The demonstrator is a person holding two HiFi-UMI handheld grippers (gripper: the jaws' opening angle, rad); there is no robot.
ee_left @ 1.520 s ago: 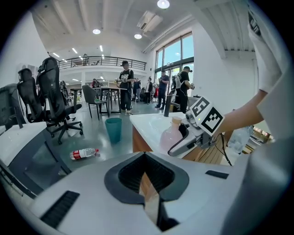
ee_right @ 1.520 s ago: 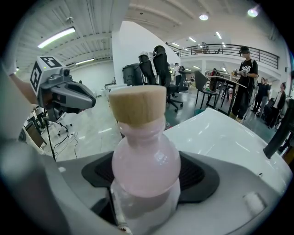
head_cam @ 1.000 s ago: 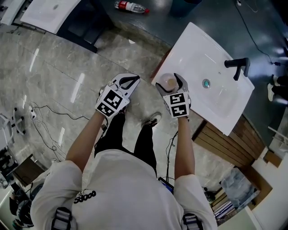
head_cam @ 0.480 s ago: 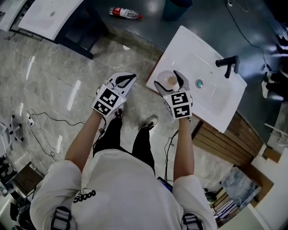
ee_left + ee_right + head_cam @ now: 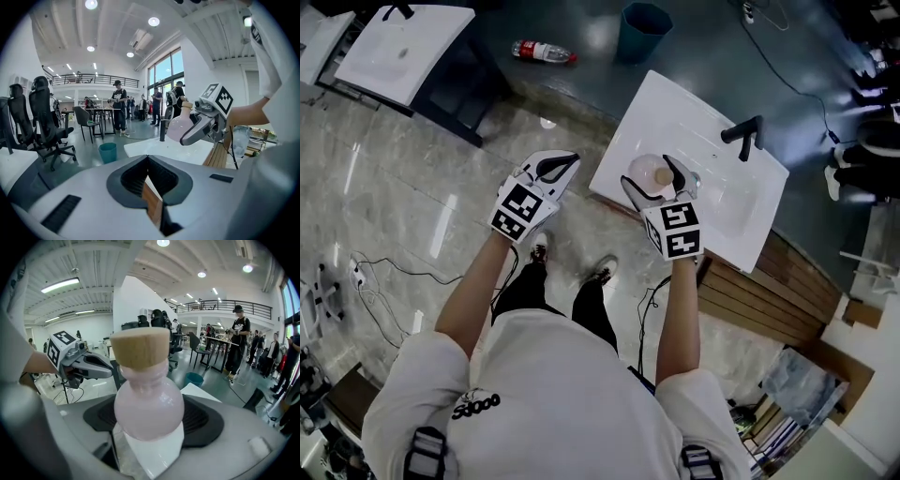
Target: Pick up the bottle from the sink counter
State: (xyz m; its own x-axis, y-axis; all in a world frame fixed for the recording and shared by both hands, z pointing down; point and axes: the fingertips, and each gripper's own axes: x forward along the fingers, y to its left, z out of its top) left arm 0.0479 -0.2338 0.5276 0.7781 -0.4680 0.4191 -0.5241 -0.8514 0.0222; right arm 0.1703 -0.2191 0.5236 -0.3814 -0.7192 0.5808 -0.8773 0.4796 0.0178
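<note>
A pink bottle (image 5: 649, 171) with a tan wooden cap is held upright between the fingers of my right gripper (image 5: 656, 183), which is shut on it. It hangs over the near left part of the white sink counter (image 5: 712, 216). In the right gripper view the bottle (image 5: 147, 399) fills the middle, with my right gripper (image 5: 149, 420) pressed on both of its sides. In the left gripper view the bottle (image 5: 180, 126) shows above the counter (image 5: 164, 147). My left gripper (image 5: 565, 161) is shut and empty over the floor, left of the counter; its tips (image 5: 148, 158) meet.
A black faucet (image 5: 742, 133) stands at the counter's far side. Slatted wood cabinet (image 5: 769, 291) lies to the right. A teal bin (image 5: 639, 28), a plastic bottle (image 5: 542, 52) on the floor and a second basin (image 5: 403, 42) lie farther off. Cables (image 5: 384, 272) run over the floor at left.
My right gripper has risen with the bottle in it and now sits farther in over the counter. The left gripper has kept its place beside it.
</note>
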